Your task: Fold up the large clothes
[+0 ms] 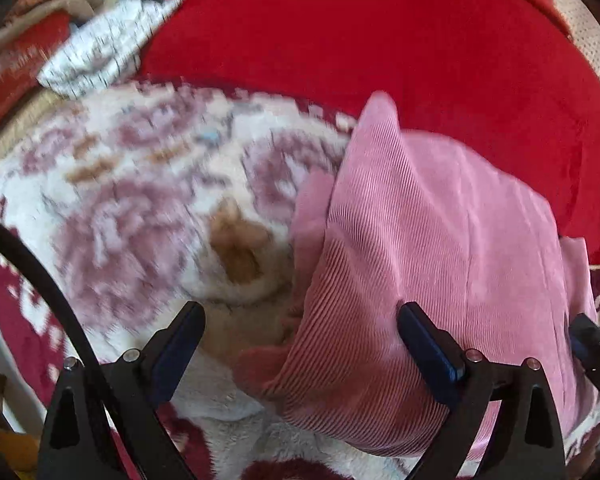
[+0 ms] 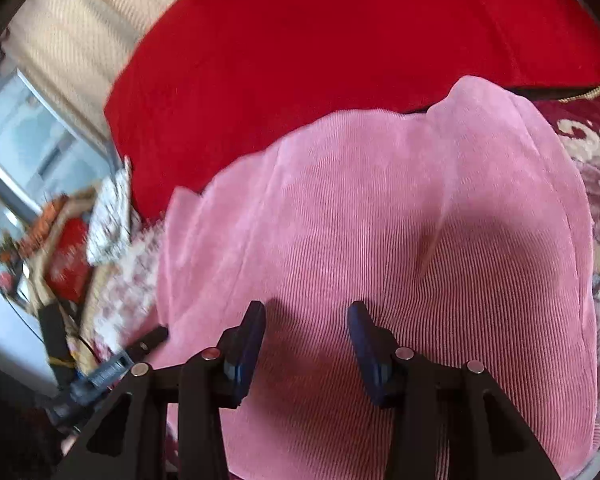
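I judge the pink ribbed corduroy garment (image 2: 380, 220) partly folded (edges uneven); my left gripper (image 1: 300, 336) and right gripper (image 2: 306, 328) gape empty.

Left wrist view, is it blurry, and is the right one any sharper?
Left wrist view: the floral blanket is smeared by motion blur, while the pink corduroy garment keeps its ribs. Right wrist view: garment ribs crisp near the fingers, left edge smeared, fisheye bending throughout.
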A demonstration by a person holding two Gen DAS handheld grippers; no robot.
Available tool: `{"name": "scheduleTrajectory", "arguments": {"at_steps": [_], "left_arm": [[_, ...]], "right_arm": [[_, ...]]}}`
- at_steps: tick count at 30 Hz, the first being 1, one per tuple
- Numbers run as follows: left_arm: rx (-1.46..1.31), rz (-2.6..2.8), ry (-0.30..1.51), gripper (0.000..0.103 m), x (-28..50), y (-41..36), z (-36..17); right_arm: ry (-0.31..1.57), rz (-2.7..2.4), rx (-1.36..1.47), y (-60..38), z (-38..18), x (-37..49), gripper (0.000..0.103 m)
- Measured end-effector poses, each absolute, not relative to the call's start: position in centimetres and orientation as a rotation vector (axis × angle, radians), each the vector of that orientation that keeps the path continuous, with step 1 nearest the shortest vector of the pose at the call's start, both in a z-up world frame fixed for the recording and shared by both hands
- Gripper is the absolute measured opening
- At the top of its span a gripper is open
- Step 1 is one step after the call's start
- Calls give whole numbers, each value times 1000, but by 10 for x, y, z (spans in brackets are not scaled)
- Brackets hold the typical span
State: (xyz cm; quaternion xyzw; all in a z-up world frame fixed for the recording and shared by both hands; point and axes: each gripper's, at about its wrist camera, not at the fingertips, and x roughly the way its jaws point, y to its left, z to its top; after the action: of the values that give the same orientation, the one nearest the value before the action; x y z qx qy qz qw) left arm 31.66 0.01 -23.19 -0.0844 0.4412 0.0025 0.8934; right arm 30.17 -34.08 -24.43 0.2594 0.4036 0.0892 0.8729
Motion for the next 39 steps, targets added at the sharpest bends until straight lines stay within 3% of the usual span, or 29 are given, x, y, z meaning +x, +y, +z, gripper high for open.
{"name": "scheduleTrajectory", "arguments": {"at_steps": [6, 10, 15, 24, 33, 39], "left_arm": [[-118, -16, 812, 98, 316, -11, -218], [61, 19, 841, 98, 321, -39, -232], [138, 44, 785, 98, 301, -51, -222], [158, 69, 724, 98, 292, -51, -211], [104, 108, 604, 98, 276, -33, -184], [2, 138, 632, 98, 277, -4, -179]], "right_arm": [[728, 236, 533, -337, -223, 292, 48], [882, 186, 515, -333, -250, 309, 48], [841, 200, 534, -338, -240, 304, 47], [684, 249, 497, -331, -213, 289, 48], [777, 224, 479, -318, -235, 311, 49], [773, 196, 477, -322, -238, 316, 50]]}}
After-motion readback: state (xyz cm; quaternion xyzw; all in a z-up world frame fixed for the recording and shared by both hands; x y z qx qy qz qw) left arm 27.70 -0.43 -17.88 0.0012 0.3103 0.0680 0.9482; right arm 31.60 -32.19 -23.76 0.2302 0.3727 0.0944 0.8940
